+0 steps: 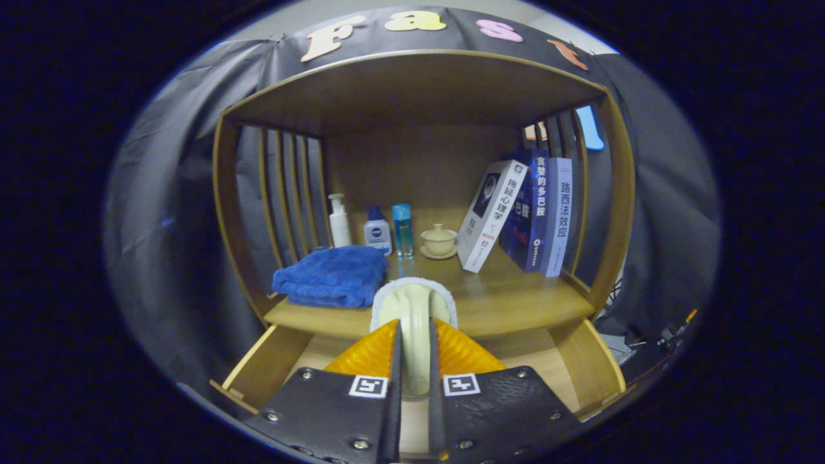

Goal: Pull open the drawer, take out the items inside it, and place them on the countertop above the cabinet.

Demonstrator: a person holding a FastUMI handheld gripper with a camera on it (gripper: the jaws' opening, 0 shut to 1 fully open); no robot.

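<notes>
**Over the open drawer: brush clamped in the fingers**

Between the two fingers, a cream-handled brush sits gripped; the gripper is narrowed onto its handle, both fingers pressing its sides. The brush's white fuzzy head points forward, overlapping the front edge of the countertop. Whether it touches the wood cannot be told.

Below the fingers, the drawer stands pulled out, its pale wooden side walls and floor showing either side of the gripper.

On the countertop, just beside the brush head: a folded blue towel. Beyond it, along the back, a white pump bottle, a small blue-capped lotion bottle, a slim clear blue bottle, and a cream lidded cup on a saucer. Past the cup, three books lean against the slatted side of the shelf.
</notes>
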